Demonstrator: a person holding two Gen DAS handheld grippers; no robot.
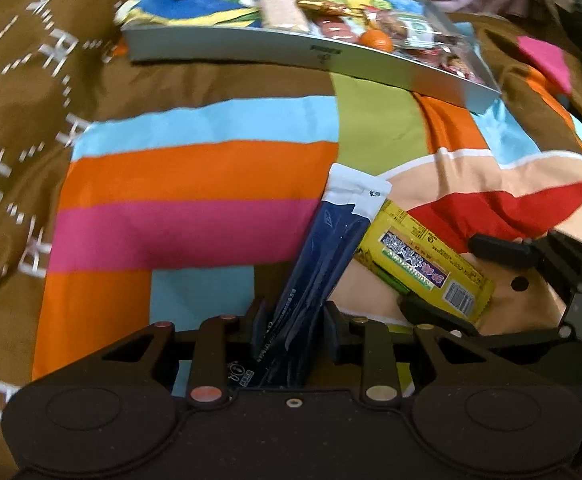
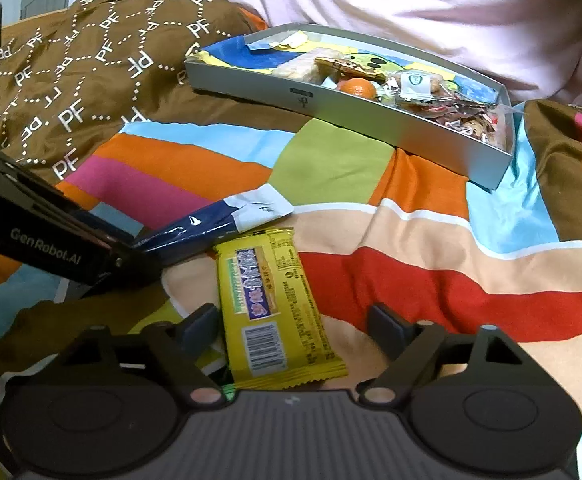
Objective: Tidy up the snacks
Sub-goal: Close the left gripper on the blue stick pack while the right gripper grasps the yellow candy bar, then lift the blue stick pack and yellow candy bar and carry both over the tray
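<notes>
My left gripper [image 1: 293, 330] is shut on a dark blue packet with a white end [image 1: 323, 248], which also shows in the right wrist view [image 2: 195, 226] held by the left gripper [image 2: 131, 256]. A yellow snack bar [image 2: 273, 308] lies on the bedspread between the fingers of my open right gripper [image 2: 299, 326]; it touches neither finger. In the left wrist view the yellow bar [image 1: 423, 268] lies between the right gripper's fingers [image 1: 503, 250]. A shallow grey box [image 2: 371, 118] holding snacks and a mandarin [image 2: 357, 89] sits farther back; it also shows in the left wrist view [image 1: 291, 54].
Everything rests on a soft, wrinkled bedspread with coloured stripes [image 2: 431, 280] and a brown patterned part [image 2: 71, 92] at the left. A pale pink sheet [image 2: 411, 8] lies behind the box. The box's right end [image 2: 491, 172] hangs near a fold.
</notes>
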